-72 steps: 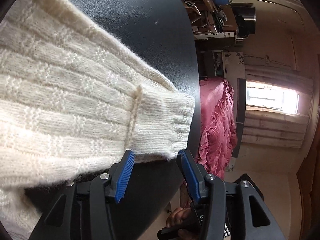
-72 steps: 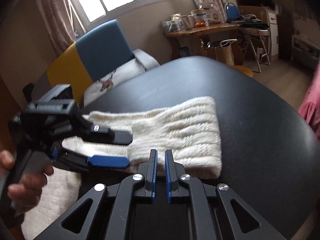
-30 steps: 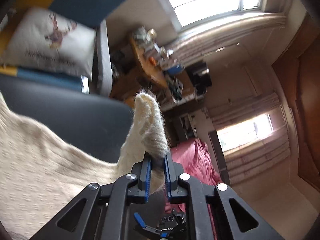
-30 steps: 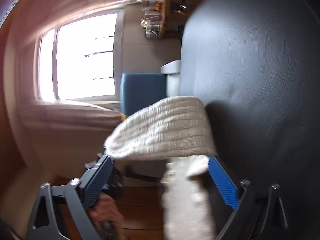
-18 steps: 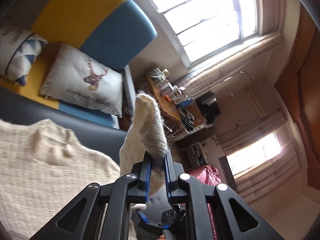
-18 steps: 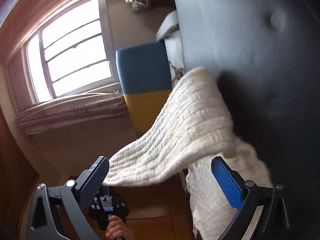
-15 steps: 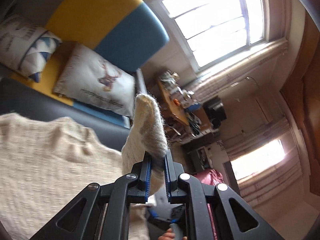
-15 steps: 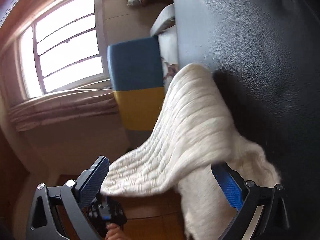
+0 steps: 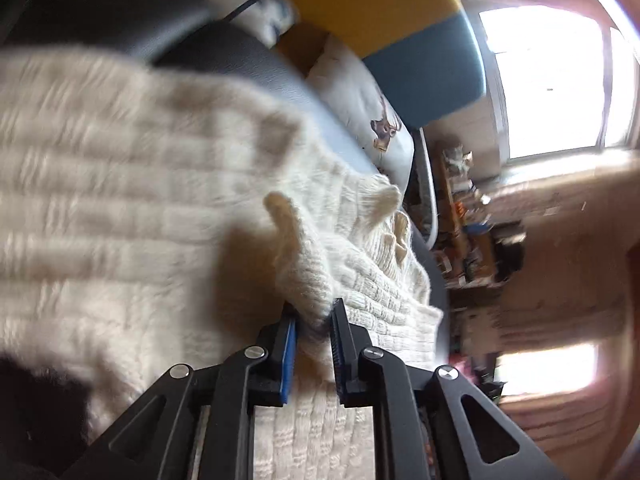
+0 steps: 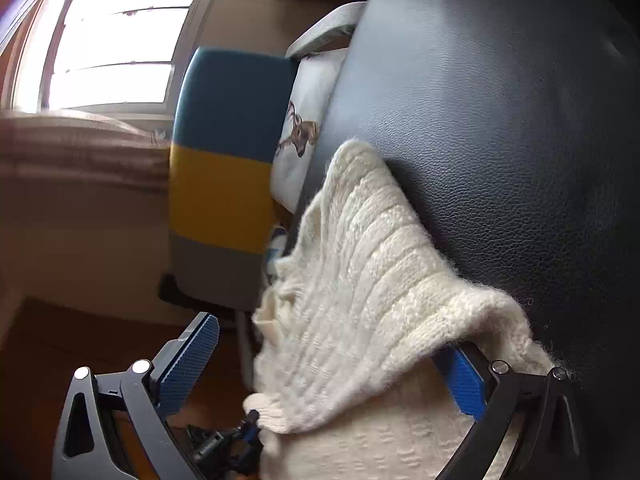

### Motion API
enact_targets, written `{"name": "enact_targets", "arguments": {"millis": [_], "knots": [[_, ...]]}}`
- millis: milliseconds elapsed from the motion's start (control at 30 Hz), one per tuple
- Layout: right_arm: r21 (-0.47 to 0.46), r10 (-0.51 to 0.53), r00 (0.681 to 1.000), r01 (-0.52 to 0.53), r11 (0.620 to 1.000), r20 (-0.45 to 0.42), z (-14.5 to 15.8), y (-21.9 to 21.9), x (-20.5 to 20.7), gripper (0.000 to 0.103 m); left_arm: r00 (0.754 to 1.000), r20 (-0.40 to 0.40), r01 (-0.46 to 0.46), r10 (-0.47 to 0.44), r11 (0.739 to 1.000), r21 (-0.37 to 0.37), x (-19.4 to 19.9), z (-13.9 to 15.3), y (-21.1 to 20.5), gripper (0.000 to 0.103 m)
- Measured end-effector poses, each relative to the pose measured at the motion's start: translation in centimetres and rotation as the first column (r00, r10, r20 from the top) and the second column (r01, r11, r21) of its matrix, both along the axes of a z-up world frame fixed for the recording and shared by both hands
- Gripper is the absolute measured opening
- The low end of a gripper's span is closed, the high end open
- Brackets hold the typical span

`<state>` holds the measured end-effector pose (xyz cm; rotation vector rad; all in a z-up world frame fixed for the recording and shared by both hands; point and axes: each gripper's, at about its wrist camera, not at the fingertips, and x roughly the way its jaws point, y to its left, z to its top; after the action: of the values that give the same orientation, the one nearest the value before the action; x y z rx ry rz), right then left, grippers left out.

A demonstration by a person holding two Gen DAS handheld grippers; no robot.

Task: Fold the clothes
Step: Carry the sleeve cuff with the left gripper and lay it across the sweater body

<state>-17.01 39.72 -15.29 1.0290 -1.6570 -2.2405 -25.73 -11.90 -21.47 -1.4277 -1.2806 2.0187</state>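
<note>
The cream knit sweater (image 9: 132,216) lies spread on the dark padded surface (image 10: 500,128), directly ahead of and beneath the left gripper (image 9: 313,334), with its long axis running away from that gripper's tips toward the far edge of the surface. A sleeve cuff (image 9: 306,280) sits between the blue pads of the left gripper, doubled back over the sweater's body; the jaws are opening, and the pads look to be just parting from the wool, so the cuff seems about to drop where it is. In the right wrist view the folded sleeve drapes across the right gripper (image 10: 324,368), whose jaws stand wide apart: the knit rests over the far pad while the near pad is clear of it, and nothing is clamped. The left gripper is judged the nearer to the fold, so laying the sleeve flat along the body depends on it.
</note>
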Motion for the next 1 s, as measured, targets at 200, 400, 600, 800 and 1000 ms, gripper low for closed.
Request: {"name": "enact_targets", "arguments": {"millis": [200, 400, 600, 800, 1000], "knots": [[0.218, 0.083, 0.997, -0.082, 0.972, 0.006, 0.5, -2.3, -0.6, 0.103, 1.000, -0.013, -0.002, 0.003, 0.997, 0.077, 0.7, -0.4, -2.2, 0.021], [0.295, 0.105, 0.994, -0.096, 0.951, -0.015, 0.5, -2.7, 0.9, 0.103, 1.000, -0.014, 0.003, -0.003, 1.000, 0.027, -0.6, 0.2, -1.1, 0.022], [0.370, 0.143, 0.990, -0.129, 0.920, -0.011, 0.9, -3.5, 0.4, 0.103, 0.987, -0.159, -0.031, 0.016, 0.995, -0.091, -0.7, 5.7, 0.2, 0.010], [0.481, 0.178, 0.984, -0.146, 0.865, -0.021, 0.9, -4.8, 0.8, 0.099, 0.998, 0.021, -0.046, 0.053, 0.964, -0.261, 0.1, 4.3, -2.1, 0.019], [0.459, 0.178, 0.984, -0.143, 0.877, -0.033, 0.7, -4.4, 1.0, 0.099, 0.987, 0.047, -0.148, 0.153, 0.985, -0.092, 3.6, 2.2, -5.8, 0.022]]}}
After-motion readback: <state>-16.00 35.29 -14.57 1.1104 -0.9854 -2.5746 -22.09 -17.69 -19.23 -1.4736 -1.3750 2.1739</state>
